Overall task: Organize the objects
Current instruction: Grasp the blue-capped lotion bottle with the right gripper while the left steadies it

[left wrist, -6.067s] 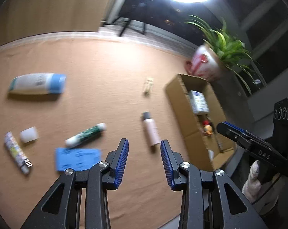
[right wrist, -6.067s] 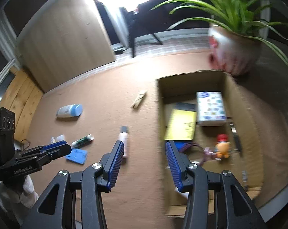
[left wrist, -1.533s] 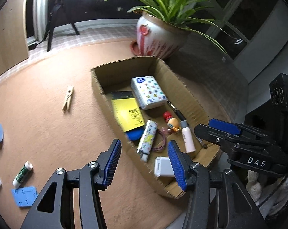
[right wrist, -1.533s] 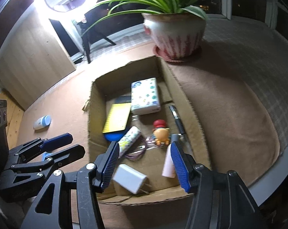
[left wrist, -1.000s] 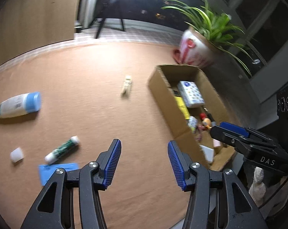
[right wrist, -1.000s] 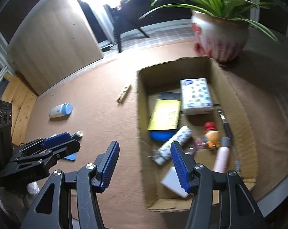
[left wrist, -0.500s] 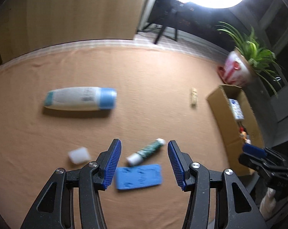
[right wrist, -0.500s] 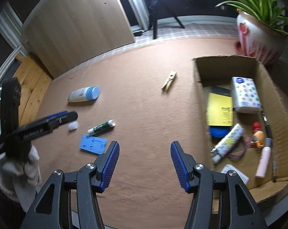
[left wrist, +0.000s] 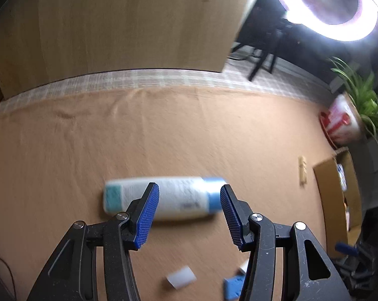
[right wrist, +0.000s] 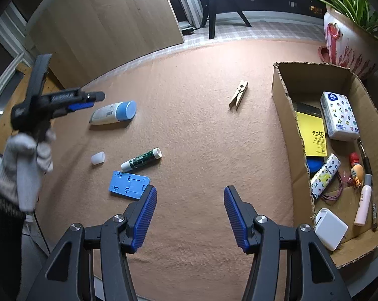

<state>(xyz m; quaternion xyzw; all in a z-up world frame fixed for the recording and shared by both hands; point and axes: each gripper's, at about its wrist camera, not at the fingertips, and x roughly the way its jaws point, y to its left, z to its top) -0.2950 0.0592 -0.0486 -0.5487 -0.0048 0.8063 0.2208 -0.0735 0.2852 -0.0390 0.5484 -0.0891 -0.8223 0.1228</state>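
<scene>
A white bottle with a blue cap [left wrist: 168, 198] lies on its side on the tan cloth, just beyond my open left gripper [left wrist: 190, 215]; it also shows in the right wrist view [right wrist: 113, 113]. The left gripper [right wrist: 88, 100] hovers above and left of the bottle there, empty. My right gripper [right wrist: 190, 215] is open and empty over bare cloth. A green glue stick [right wrist: 141, 159], a blue flat plate [right wrist: 128, 184], a small white cap [right wrist: 98, 158] and a wooden clothespin [right wrist: 238, 94] lie loose. The cardboard box [right wrist: 286, 115] at right holds several items.
A potted plant [right wrist: 349, 32] stands behind the box. A wooden panel [right wrist: 101, 25] and a ring light [left wrist: 326, 2] stand beyond the cloth's far edge. The table's front edge runs close under the right gripper.
My left gripper has swung left and moved forward and down to the white bottle, which now sits just past its fingertips. The right gripper has stayed nearly still.
</scene>
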